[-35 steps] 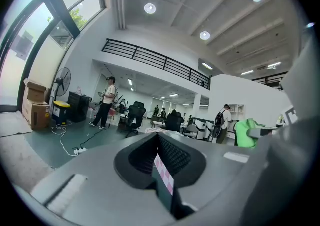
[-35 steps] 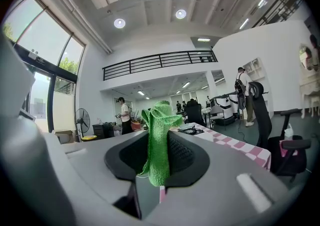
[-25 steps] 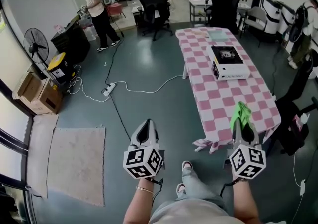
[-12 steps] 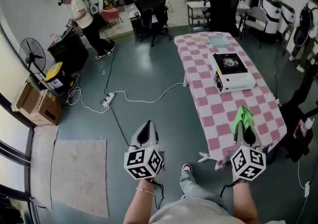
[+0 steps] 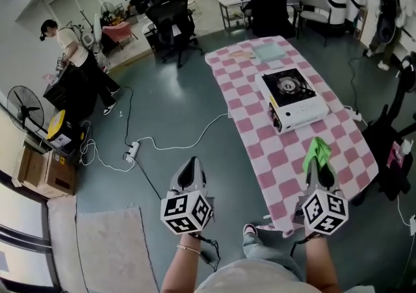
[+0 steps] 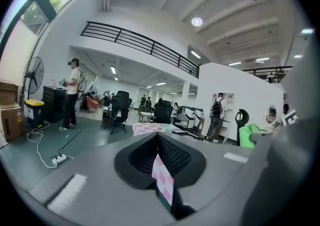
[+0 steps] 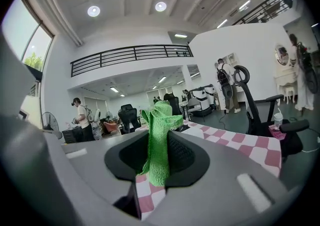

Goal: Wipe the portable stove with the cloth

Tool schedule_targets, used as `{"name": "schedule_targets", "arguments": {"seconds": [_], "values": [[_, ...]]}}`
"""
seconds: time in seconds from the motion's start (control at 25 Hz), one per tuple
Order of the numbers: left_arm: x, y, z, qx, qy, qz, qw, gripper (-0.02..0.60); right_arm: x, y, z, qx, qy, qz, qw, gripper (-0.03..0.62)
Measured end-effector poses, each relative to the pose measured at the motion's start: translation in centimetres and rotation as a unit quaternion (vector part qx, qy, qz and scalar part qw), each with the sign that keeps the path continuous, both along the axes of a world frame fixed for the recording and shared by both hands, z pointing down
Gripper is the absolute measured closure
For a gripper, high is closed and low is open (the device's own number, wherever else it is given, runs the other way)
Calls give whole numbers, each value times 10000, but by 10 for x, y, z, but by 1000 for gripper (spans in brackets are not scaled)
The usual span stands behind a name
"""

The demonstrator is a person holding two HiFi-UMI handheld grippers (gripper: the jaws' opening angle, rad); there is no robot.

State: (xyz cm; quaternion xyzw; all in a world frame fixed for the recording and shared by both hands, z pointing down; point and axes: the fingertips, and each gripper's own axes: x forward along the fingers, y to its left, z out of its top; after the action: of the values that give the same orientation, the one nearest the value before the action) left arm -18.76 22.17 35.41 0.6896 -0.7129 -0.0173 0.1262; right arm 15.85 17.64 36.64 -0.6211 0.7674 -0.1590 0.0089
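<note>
Firmly clamped on the green cloth (image 7: 159, 135), the right gripper (image 5: 318, 159) pinches it between its jaws, and the fabric stands up in a folded tuft past the tips. This gripper hovers at the near end of the table (image 5: 257, 155), which wears a pink and white checked cover. The left gripper (image 5: 190, 163) hangs to its left over the grey floor, jaws pressed together with nothing between them. The portable stove (image 5: 291, 98) sits farther along the table, towards its right edge, white-sided with a black top and burner, well apart from the cloth. A flat pale sheet (image 5: 270, 52) lies at the table's far end. On the floor to the left a white cable runs to a power strip (image 5: 131, 151). Farther left a person (image 5: 75, 58) stands by a black cabinet, near a fan (image 5: 23, 108)
</note>
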Motion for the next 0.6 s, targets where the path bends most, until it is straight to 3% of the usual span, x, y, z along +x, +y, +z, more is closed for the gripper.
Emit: {"name": "schedule_targets", "arguments": {"seconds": [0.28, 0.6], "values": [[40, -95, 4, -126, -83, 789, 9968, 581, 31, -40, 17, -204, -139, 581, 9980, 494], [90, -178, 9, -282, -175, 1662, 9855, 581, 80, -52, 33, -393, -245, 1484, 9878, 494]]}}
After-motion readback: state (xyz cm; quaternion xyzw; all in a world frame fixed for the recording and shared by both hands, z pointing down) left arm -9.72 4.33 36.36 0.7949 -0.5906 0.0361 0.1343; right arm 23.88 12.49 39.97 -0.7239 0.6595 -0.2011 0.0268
